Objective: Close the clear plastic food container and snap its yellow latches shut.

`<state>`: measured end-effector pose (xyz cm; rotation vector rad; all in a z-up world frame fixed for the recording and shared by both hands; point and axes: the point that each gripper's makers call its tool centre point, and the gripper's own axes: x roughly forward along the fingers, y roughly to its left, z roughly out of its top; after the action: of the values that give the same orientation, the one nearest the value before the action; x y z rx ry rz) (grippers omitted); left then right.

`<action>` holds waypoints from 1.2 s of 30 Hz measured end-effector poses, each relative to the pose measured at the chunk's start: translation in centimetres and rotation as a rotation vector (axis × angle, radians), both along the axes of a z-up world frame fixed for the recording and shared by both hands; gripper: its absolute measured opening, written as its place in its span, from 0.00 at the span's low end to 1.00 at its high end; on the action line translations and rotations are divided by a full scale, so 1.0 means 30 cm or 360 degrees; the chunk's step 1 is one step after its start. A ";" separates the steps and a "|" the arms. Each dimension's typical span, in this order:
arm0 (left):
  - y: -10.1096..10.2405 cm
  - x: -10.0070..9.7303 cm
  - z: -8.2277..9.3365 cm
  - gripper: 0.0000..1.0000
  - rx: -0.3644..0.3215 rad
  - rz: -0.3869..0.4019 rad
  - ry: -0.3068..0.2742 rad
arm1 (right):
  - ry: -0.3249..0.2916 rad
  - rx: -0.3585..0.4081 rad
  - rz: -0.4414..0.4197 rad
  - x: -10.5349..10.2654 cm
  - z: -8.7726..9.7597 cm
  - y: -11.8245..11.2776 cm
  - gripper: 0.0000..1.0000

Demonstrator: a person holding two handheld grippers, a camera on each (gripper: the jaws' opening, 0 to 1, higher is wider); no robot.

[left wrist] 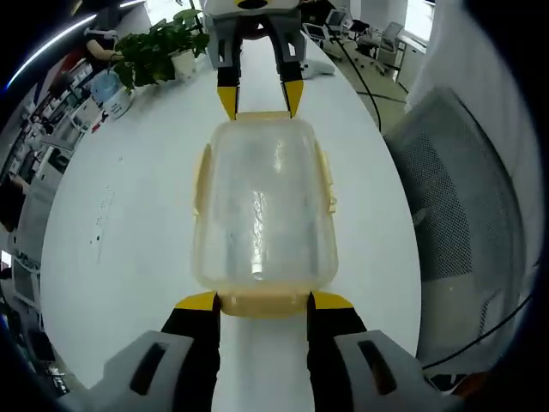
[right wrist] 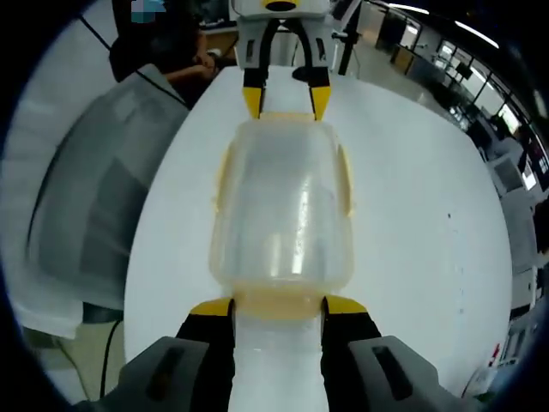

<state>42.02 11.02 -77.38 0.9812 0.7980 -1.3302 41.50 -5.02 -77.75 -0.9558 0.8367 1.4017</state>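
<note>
In the left gripper view, the left tongs (left wrist: 262,302) stand wide open at the near end latch (left wrist: 264,304) of the clear food container (left wrist: 262,206) on the white surface (left wrist: 129,215), gripping nothing.

In the right gripper view, the right tongs (right wrist: 277,306) likewise straddle the opposite end, open. The lid seems seated; the side latches (right wrist: 345,176) look flared, probably unsnapped.

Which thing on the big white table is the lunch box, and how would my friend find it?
Find the white table. In its middle, between two yellow-tipped grippers facing each other, sits the container. It is see-through plastic with yellow latches, unlike the leafy potted plant at the far edge.
</note>
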 end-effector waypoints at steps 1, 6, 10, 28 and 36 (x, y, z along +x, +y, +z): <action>-0.006 0.001 -0.001 0.39 -0.0001 0.0000 0.0000 | 0.0005 0.0001 0.0002 0.000 0.000 -0.009 0.37; -0.037 0.002 -0.010 0.39 -0.0011 0.0013 0.0009 | 0.0012 0.0002 0.0007 0.003 -0.001 -0.041 0.37; -0.062 -0.001 -0.014 0.39 -0.0016 0.0019 0.0017 | 0.0023 -0.0001 0.0010 0.003 -0.002 -0.064 0.37; -0.143 0.008 -0.026 0.39 -0.0035 0.0027 0.0037 | 0.0061 -0.0007 0.0012 0.012 -0.008 -0.144 0.37; -0.174 0.006 -0.040 0.39 -0.0047 0.0023 0.0051 | 0.0075 -0.0012 0.0009 0.009 -0.021 -0.177 0.37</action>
<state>42.20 5.80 -78.59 0.9315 0.8062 -1.3442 41.78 -10.32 -78.39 -0.9347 0.8757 1.4316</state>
